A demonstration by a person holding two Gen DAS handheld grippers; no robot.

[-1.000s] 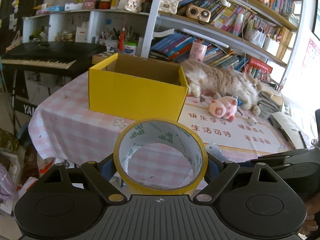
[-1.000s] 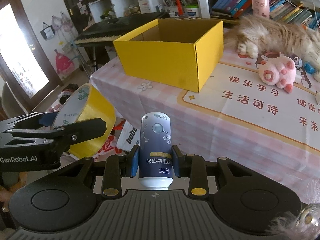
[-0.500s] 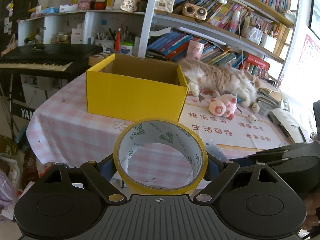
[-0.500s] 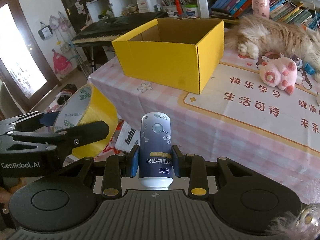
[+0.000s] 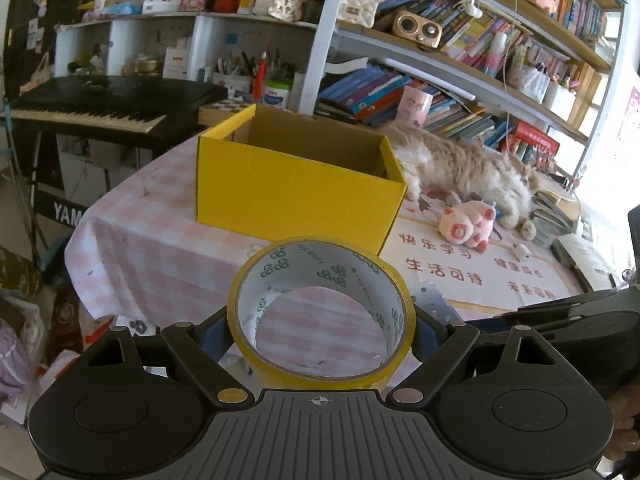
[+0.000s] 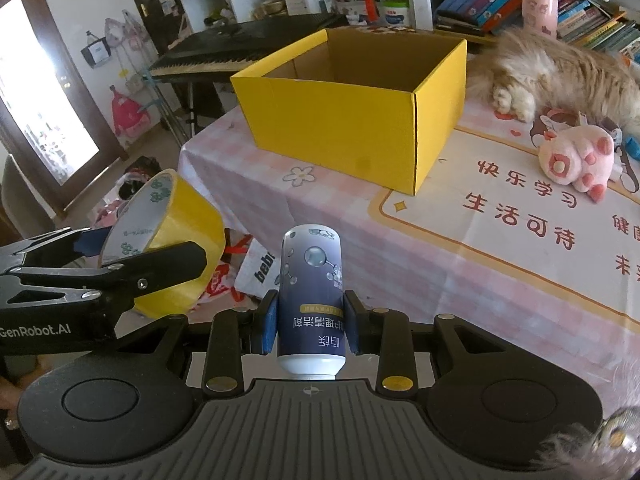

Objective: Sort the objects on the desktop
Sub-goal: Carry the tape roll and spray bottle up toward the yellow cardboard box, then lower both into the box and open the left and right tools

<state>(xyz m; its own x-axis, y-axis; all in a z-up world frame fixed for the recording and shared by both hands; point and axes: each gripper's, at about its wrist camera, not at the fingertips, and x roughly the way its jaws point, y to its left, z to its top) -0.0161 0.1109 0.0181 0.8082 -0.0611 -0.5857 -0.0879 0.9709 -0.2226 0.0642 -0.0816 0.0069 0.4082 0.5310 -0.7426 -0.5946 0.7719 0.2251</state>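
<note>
Between left fingers (image 5: 216, 334), tape roll (image 5: 320, 312); right fingers (image 6: 269, 330), bottle (image 6: 311, 300).

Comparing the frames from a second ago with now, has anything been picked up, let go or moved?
Nothing was taken or released. The left gripper keeps its grip on the yellow roll of packing tape, the right gripper on the dark blue spray can. Both have edged closer to the open yellow cardboard box, which looms slightly larger. The box, the pink plush pig and the sleeping long-haired cat lie as before.
</note>
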